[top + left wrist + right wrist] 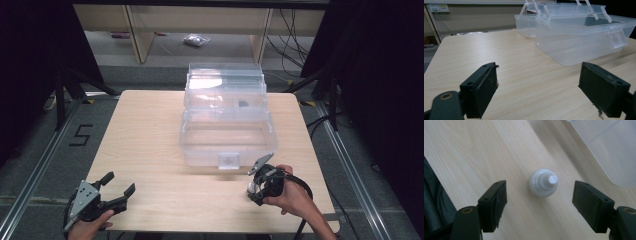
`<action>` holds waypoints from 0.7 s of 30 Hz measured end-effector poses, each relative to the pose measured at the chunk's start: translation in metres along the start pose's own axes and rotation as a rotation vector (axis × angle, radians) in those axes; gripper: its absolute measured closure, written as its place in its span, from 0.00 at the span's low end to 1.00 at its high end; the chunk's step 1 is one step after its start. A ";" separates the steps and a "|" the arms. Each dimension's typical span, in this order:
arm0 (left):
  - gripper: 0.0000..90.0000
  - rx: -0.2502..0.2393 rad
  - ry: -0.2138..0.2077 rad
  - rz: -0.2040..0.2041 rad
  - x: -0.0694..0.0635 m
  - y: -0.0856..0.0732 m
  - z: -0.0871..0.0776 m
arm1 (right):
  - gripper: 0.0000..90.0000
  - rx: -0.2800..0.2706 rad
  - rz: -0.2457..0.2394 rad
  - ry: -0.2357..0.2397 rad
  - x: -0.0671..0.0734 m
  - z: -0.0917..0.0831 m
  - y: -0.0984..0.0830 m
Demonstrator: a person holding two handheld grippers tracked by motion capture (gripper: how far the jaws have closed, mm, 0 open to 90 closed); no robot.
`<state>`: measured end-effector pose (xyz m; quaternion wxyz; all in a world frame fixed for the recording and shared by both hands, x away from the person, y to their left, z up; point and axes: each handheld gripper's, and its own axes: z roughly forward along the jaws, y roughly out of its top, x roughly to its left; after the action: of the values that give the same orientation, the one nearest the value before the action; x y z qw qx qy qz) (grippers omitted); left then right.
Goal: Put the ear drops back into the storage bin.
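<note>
The right tongs [539, 202] pointed almost straight down at the counter [150, 145], their two black jaws spread wide with a small white bottle [543, 182] standing between them. Neither jaw touched it: bare wood showed on both sides of the bottle, and its narrow cap faced up toward the camera. In the high view the right tongs [256, 189] sat near the front right of the counter, held by the person's right hand [292, 197], with the white bottle [251, 188] just under their tip and just in front of the clear plastic box [225, 145].

The left tongs [539, 92] were likewise spread, with nothing between the jaws, aimed low across the wood toward the box. In the high view the left tongs [111, 191] waited at the front left corner, well apart from both the bottle and the box.

The box stood open in the middle of the counter, its tiered trays swung back and its deep lower compartment apparently bare, a latch on its near wall.

The step in hand appeared to be the grasp of the bottle, with the approach done and the closing not yet begun. The next move probably called for a slight descent so the pads met the bottle's wider body rather than its tapered cap, then a centred, gentle squeeze; an off-centre closure could tip the light, upright bottle.
</note>
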<state>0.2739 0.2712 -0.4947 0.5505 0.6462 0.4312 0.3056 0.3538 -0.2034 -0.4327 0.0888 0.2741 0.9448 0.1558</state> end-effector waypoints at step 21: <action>0.16 -0.001 0.001 -0.004 0.000 0.000 0.000 | 0.55 0.146 -0.024 0.055 -0.008 0.027 0.021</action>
<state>0.2740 0.2716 -0.4950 0.5515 0.6448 0.4325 0.3049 0.3777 -0.1845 -0.4499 0.0444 0.2641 0.9590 0.0929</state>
